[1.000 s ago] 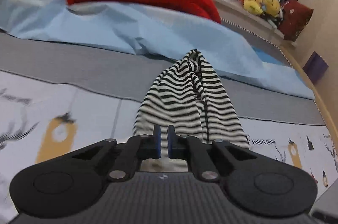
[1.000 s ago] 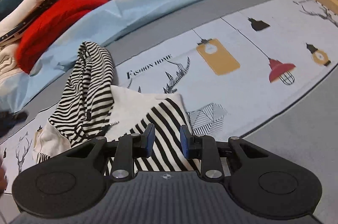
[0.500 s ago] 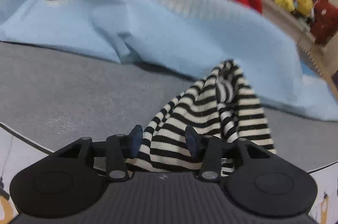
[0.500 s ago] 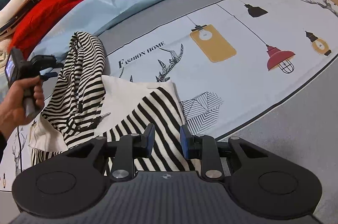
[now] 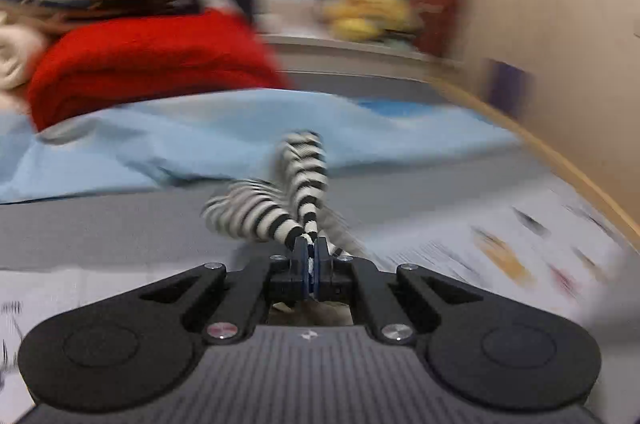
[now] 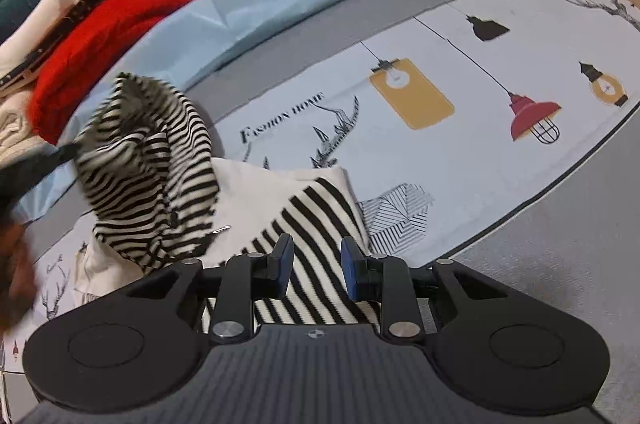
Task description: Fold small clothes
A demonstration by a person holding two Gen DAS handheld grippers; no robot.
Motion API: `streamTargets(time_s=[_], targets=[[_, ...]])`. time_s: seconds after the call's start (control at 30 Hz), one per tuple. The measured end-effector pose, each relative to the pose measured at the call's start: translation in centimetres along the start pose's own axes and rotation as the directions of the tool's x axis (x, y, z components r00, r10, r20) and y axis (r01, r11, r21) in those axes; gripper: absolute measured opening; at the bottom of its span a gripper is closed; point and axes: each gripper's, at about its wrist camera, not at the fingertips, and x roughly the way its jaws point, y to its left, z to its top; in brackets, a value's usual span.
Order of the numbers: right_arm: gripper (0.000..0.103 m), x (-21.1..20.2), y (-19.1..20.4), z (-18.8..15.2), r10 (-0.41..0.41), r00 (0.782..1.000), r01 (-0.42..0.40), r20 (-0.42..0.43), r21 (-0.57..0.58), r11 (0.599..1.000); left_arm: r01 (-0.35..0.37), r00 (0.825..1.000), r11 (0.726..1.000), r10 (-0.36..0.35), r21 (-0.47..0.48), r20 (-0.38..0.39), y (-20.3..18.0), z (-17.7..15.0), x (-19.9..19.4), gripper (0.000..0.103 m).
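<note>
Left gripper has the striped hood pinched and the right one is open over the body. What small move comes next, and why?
Probably carry the left gripper, shut on the striped hood, down toward the wide-striped body to fold it over. The hood is lifted and bunched, while the right gripper hovers open above the body.

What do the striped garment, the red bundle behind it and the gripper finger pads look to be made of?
Striped garment: soft, thin knit, likely cotton jersey; it drapes limply and bunches where the left gripper pinches it. Red bundle: thick, matte, probably fleece or a heavy knit, judging by its rounded folds; too blurred for certainty. Pads on the right gripper: blue, smooth, apparently rubber or soft plastic on black moulded plastic fingers.
</note>
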Motion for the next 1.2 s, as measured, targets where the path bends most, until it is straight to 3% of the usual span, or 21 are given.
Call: streamTargets(time_s=[0.1,0.17,0.2,0.27,0.3,0.33,0.37,0.47,0.5,0.6,0.7,0.8,1.0,1.07,1.1,1.17,1.2], targets=[[0.028,-0.6,0.0,-0.2,0.01,1.0,-0.01,0.011,0.002,1.0,0.084,0.988,0.995,-0.077,0.047,-0.136,-2.7,-6.8,-6.5,0.002],[0.028,-0.9,-0.1,-0.4,0.011,1.0,-0.011,0.016,0.006,1.0,0.101,0.962,0.994,-0.089,0.033,-0.257,-3.0,-10.8,-9.4,0.003],[0.028,-0.9,-0.1,-0.5,0.012,1.0,-0.012,0.014,0.009,1.0,0.085,0.952,0.996,-0.08,0.005,-0.296,-2.7,-12.0,-10.7,0.003],[0.028,-1.1,-0.2,-0.7,0.016,1.0,-0.016,0.013,0.012,1.0,-0.007,0.955,0.996,-0.02,-0.088,-0.296,-1.3,-12.2,-12.3,0.008],[0.028,-1.1,-0.1,-0.9,0.022,1.0,-0.022,0.014,0.01,1.0,-0.07,0.957,0.984,0.021,-0.163,-0.288,-0.2,-11.7,-12.8,0.015],[0.028,-1.2,0.0,-1.0,0.033,0.999,-0.033,0.014,0.005,0.999,-0.123,0.956,0.963,0.05,-0.241,-0.288,1.0,-11.0,-12.8,0.016],[0.028,-1.2,0.2,-1.2,0.048,0.999,-0.048,0.012,0.005,0.999,-0.173,0.953,0.921,0.066,-0.349,-0.296,2.4,-10.7,-12.5,0.02],[0.029,-1.2,0.8,-1.7,0.113,0.994,-0.113,0.006,0.007,0.994,-0.232,0.931,0.789,0.011,-0.569,-0.364,5.3,-11.1,-9.2,0.022],[0.029,-1.0,1.1,-1.9,0.137,0.991,-0.137,-0.004,0.011,0.991,-0.238,0.926,0.759,-0.01,-0.606,-0.376,5.8,-11.4,-7.6,0.022],[0.029,-0.3,2.0,-2.5,0.205,0.978,-0.204,-0.038,0.024,0.979,-0.212,0.915,0.72,-0.092,-0.661,-0.394,5.8,-13.6,-4.8,0.027],[0.029,0.7,2.7,-3.0,0.205,0.977,-0.205,-0.061,0.019,0.979,-0.253,0.873,0.674,-0.15,-0.694,-0.464,6.2,-15.3,-2.2,0.027],[0.029,2.1,3.0,-3.5,0.2,0.976,-0.196,-0.092,0.045,0.98,-0.247,0.863,0.639,-0.197,-0.729,-0.465,6.2,-16.6,-1.0,0.027],[0.035,5.9,3.6,-4.6,0.15,0.971,-0.137,-0.185,0.078,0.987,-0.25,0.851,0.627,-0.222,-0.738,-0.476,6.2,-17.1,0.1,0.028],[0.035,6.9,3.7,-5.0,0.107,0.973,-0.094,-0.203,0.074,0.993,-0.244,0.849,0.64,-0.223,-0.728,-0.48,6.2,-16.9,0.0,0.027],[0.035,7.3,3.7,-5.2,0.102,0.973,-0.087,-0.206,0.08,0.993,-0.238,0.848,0.655,-0.219,-0.717,-0.482,6.1,-16.7,0.0,0.016],[0.018,7.5,3.9,-5.5,0.109,0.974,-0.094,-0.198,0.082,0.992,-0.22,0.862,0.704,-0.183,-0.676,-0.472,6.0,-15.5,-0.6,0.001],[0.003,7.3,4.2,-5.5,0.116,0.977,-0.104,-0.181,0.072,0.992,-0.217,0.879,0.73,-0.143,-0.648,-0.455,6.0,-14.7,-1.1,0.001]])
